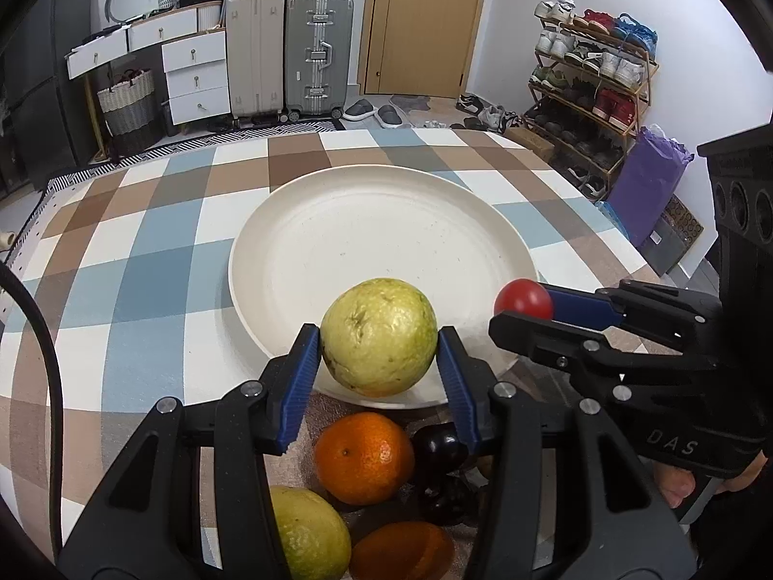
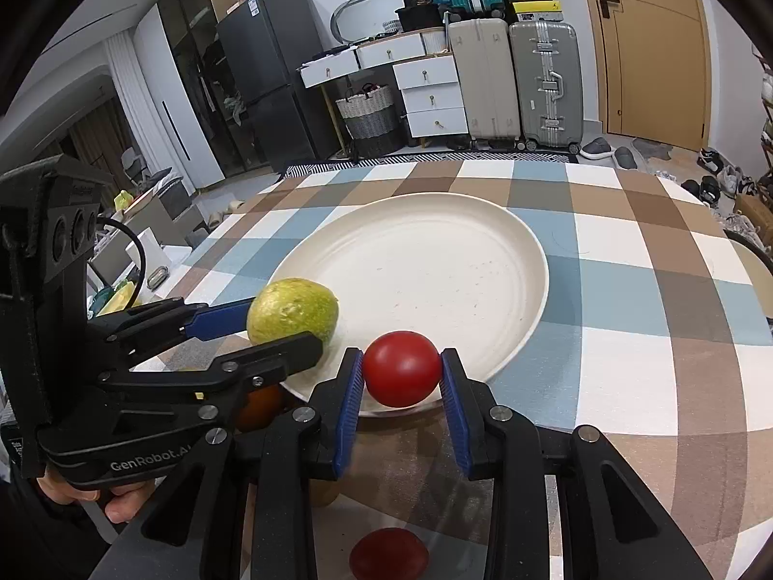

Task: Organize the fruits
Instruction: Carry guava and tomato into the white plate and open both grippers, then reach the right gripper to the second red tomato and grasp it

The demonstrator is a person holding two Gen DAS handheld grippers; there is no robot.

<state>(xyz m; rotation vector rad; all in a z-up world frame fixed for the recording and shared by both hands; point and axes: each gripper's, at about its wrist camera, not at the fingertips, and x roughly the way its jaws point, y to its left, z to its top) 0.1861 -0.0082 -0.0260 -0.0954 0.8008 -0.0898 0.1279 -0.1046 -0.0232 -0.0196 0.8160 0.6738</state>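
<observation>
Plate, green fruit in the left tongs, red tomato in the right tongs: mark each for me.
Plate (image 1: 386,222), left wrist view, bare centre of the dish.
Green fruit (image 1: 379,336), left wrist view, middle of its skin.
Red tomato (image 2: 402,368), right wrist view, middle of its front face.

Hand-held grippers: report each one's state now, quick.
Left hand-held gripper: closed on the green guava, at the plate's near rim.
Right hand-held gripper: closed on the red tomato.
</observation>
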